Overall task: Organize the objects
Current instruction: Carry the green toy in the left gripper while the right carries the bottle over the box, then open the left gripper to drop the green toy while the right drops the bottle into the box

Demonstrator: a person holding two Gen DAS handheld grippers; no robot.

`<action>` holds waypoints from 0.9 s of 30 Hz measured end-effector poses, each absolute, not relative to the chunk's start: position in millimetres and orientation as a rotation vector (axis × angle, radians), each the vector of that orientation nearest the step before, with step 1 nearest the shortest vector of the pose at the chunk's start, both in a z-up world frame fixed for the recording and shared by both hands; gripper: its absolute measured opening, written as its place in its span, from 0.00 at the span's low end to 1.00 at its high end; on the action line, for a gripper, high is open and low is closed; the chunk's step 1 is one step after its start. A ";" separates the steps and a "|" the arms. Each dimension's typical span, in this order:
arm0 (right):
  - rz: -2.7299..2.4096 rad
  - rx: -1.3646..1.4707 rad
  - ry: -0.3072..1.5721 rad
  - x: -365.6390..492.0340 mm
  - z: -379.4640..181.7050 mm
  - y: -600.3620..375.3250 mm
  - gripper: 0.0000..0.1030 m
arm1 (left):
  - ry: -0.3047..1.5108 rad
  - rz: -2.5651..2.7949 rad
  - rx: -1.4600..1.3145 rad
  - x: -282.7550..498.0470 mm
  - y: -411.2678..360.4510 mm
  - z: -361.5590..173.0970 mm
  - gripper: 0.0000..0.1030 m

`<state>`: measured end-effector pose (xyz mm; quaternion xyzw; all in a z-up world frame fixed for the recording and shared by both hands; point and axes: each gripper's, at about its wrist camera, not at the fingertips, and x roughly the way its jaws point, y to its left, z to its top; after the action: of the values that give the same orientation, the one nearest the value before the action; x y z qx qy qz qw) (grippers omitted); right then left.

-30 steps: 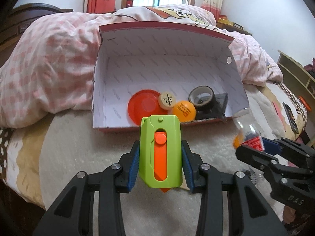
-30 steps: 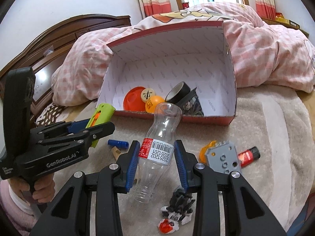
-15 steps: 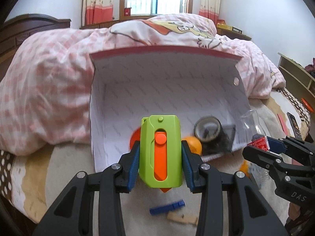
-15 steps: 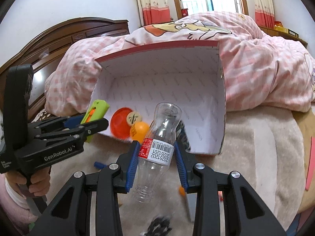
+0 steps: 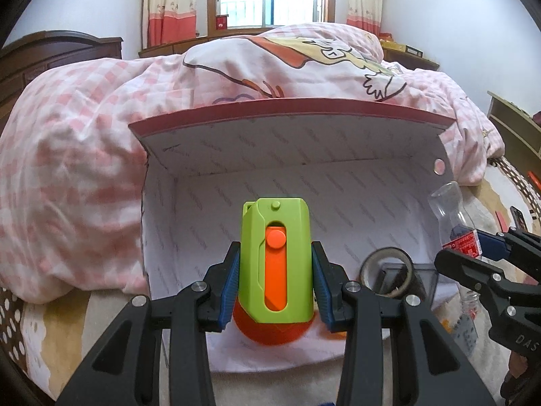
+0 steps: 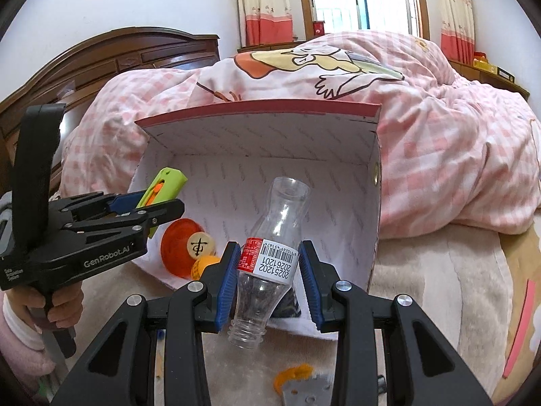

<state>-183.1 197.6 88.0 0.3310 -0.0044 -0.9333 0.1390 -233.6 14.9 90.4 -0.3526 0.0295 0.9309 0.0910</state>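
My left gripper [image 5: 275,282] is shut on a green utility knife with an orange slider [image 5: 275,264], held at the mouth of the open red-and-white box [image 5: 287,155]. My right gripper [image 6: 267,270] is shut on a clear plastic bottle with a red and white label [image 6: 272,247], neck pointing down, held in front of the same box [image 6: 257,135]. Inside the box lie an orange disc [image 6: 175,247], a round wooden piece [image 6: 199,243], an orange ball [image 6: 203,265] and a tape roll [image 5: 385,270]. The left gripper with the knife [image 6: 162,186] shows in the right wrist view.
The box lies on its side on a beige blanket [image 6: 439,287], backed by a pink checked quilt [image 5: 67,169]. A grey block [image 6: 304,392] and an orange item [image 6: 292,372] lie on the blanket below my right gripper. A wooden headboard [image 6: 101,57] stands at the left.
Both grippers have moved forward and closer to the box, which now fills more of each view. The knife and bottle stay gripped.
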 end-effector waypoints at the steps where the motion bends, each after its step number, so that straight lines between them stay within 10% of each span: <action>1: -2.699 0.958 -0.010 -185.6 87.5 197.3 0.36 | 0.090 2.768 -1.052 -237.0 14.9 89.8 0.37; 24: -2.722 1.062 0.101 -240.2 64.9 196.3 0.36 | 0.193 2.790 -1.077 -280.6 29.1 65.2 0.38; 27: -2.732 1.054 0.139 -238.5 63.7 193.1 0.37 | 0.180 2.769 -1.088 -281.3 31.9 65.0 0.53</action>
<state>-238.5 193.1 63.7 0.3575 0.0472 -0.9268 0.1050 -281.3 31.9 65.0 -0.3638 0.0603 0.9260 0.0806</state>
